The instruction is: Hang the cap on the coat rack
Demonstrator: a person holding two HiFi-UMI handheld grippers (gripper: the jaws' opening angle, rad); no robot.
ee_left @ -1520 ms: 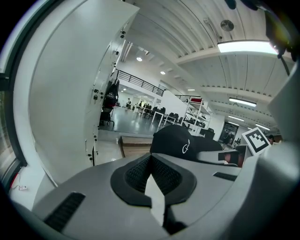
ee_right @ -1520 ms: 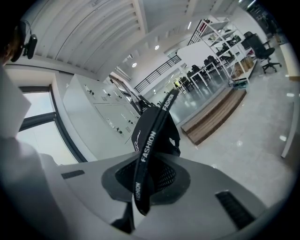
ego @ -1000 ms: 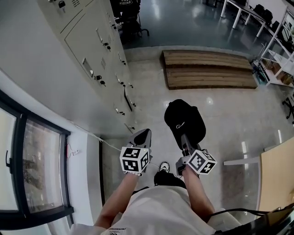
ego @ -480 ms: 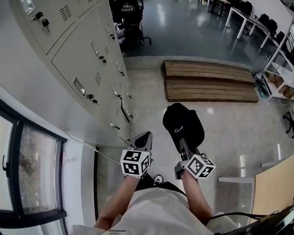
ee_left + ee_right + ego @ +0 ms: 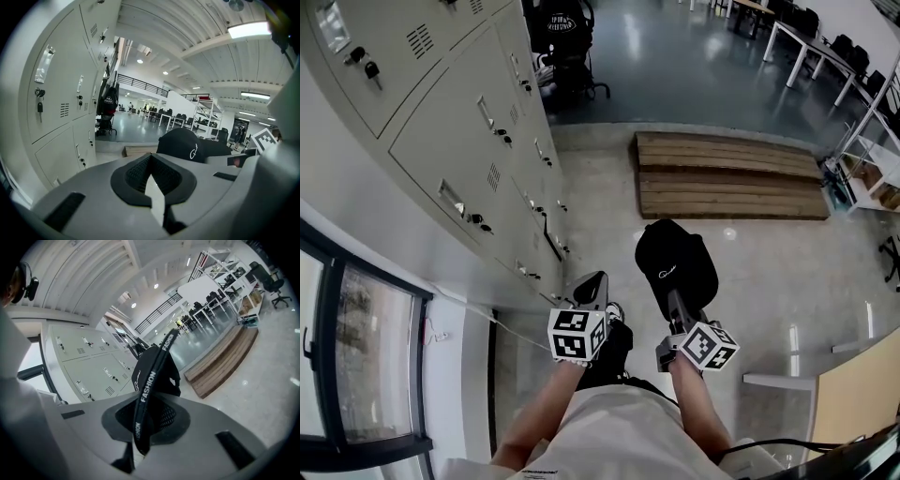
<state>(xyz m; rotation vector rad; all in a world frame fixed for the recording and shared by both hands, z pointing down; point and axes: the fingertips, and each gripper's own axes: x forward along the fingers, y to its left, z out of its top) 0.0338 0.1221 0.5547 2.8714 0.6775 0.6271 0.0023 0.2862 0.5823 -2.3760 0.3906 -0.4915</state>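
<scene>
A black cap (image 5: 675, 258) with a small white logo hangs in front of me, and my right gripper (image 5: 673, 298) is shut on it. In the right gripper view the cap's (image 5: 154, 373) edge, printed FASHION, runs down between the jaws of the right gripper (image 5: 143, 425). My left gripper (image 5: 592, 284) is beside it on the left, shut and holding nothing. The left gripper view has its jaws (image 5: 151, 161) closed together, with the cap (image 5: 185, 143) just beyond on the right. The coat rack (image 5: 109, 96), hung with dark items, stands far ahead by the lockers; it is also visible in the head view (image 5: 562, 28).
Grey lockers (image 5: 459, 141) with keys line the left side. A low wooden platform (image 5: 727, 178) lies on the shiny floor ahead. Desks and chairs (image 5: 797, 28) and white shelving (image 5: 872, 141) are at the far right. A window (image 5: 356, 347) is at my left, and a desk corner (image 5: 853, 384) at my right.
I have walked forward along the lockers, so they fill more of the left side of the view. Both grippers keep their pose, and the cap stays in the right one.
</scene>
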